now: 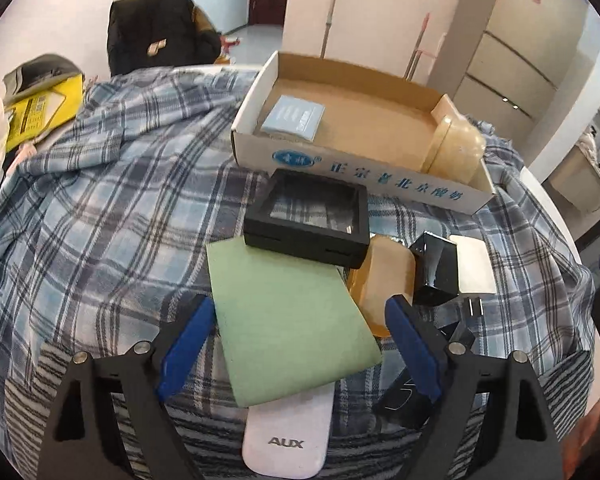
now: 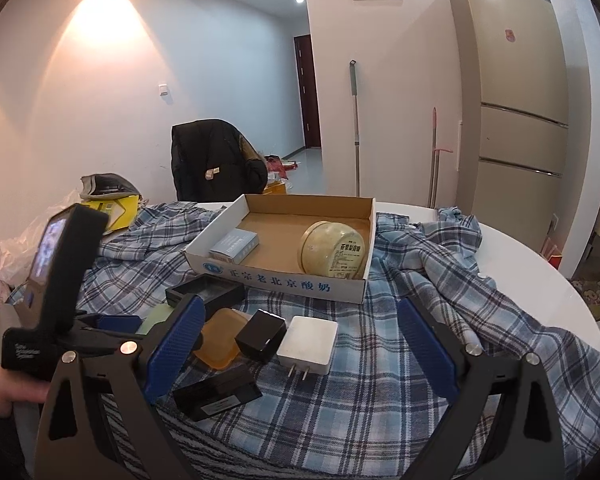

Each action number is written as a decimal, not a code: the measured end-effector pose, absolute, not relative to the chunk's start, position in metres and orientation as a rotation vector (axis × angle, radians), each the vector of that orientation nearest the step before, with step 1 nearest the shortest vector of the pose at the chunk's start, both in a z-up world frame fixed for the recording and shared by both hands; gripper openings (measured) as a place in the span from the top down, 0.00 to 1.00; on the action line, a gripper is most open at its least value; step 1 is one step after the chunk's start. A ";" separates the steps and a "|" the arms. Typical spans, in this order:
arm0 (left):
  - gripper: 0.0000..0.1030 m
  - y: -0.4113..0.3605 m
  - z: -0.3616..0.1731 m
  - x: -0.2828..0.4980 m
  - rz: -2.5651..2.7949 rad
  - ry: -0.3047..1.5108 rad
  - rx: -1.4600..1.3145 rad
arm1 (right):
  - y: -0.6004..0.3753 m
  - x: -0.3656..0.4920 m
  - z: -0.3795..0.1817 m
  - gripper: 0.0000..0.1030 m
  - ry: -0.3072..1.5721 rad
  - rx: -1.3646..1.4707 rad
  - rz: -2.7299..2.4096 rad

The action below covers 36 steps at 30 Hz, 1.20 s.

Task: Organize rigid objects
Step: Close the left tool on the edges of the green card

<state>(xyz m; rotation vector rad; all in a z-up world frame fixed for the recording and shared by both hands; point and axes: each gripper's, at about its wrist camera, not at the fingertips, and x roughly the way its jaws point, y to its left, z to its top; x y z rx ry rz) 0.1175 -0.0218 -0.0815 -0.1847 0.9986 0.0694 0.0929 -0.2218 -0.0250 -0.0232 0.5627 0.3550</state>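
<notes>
A cardboard box (image 1: pixel 340 172) (image 2: pixel 276 280) sits on the plaid cloth and holds a small blue-grey carton (image 1: pixel 294 118) (image 2: pixel 236 245) and a round cream tin (image 1: pixel 458 148) (image 2: pixel 332 250). In front lie a black frame box (image 1: pixel 310 216) (image 2: pixel 204 290), a green flat card (image 1: pixel 288 320), an amber soap-like block (image 1: pixel 386 280) (image 2: pixel 222 338), a black cube (image 1: pixel 436 270) (image 2: pixel 262 334), a white charger (image 1: pixel 474 264) (image 2: pixel 308 344), a white AUX remote (image 1: pixel 286 436) and a black flat box (image 2: pixel 216 394). My left gripper (image 1: pixel 300 340) is open around the green card. My right gripper (image 2: pixel 300 352) is open above the charger.
The plaid cloth (image 1: pixel 100 220) covers a round white table (image 2: pixel 540 280). A yellow package (image 1: pixel 40 112) lies at the far left. A black jacket hangs on a chair (image 2: pixel 216 160) behind the table. A fridge (image 2: pixel 512 120) stands at the right.
</notes>
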 end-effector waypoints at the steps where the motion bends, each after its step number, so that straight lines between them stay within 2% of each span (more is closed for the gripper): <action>1: 0.14 -0.021 -0.082 0.116 0.071 1.004 -0.181 | -0.222 0.094 -0.026 0.06 0.569 -0.025 0.355; 7: 0.14 -0.023 -0.086 0.114 -0.005 1.061 -0.188 | -0.217 0.093 -0.029 0.06 0.575 -0.055 0.355; 10: 0.19 -0.020 -0.082 0.110 -0.034 1.054 -0.194 | -0.216 0.093 -0.029 0.06 0.570 -0.059 0.360; 22: 0.19 -0.010 -0.081 0.100 -0.075 1.077 -0.119 | -0.215 0.095 -0.029 0.06 0.578 -0.060 0.374; 36: 0.18 -0.014 -0.093 0.132 -0.018 1.141 -0.149 | -0.215 0.094 -0.030 0.06 0.577 -0.071 0.367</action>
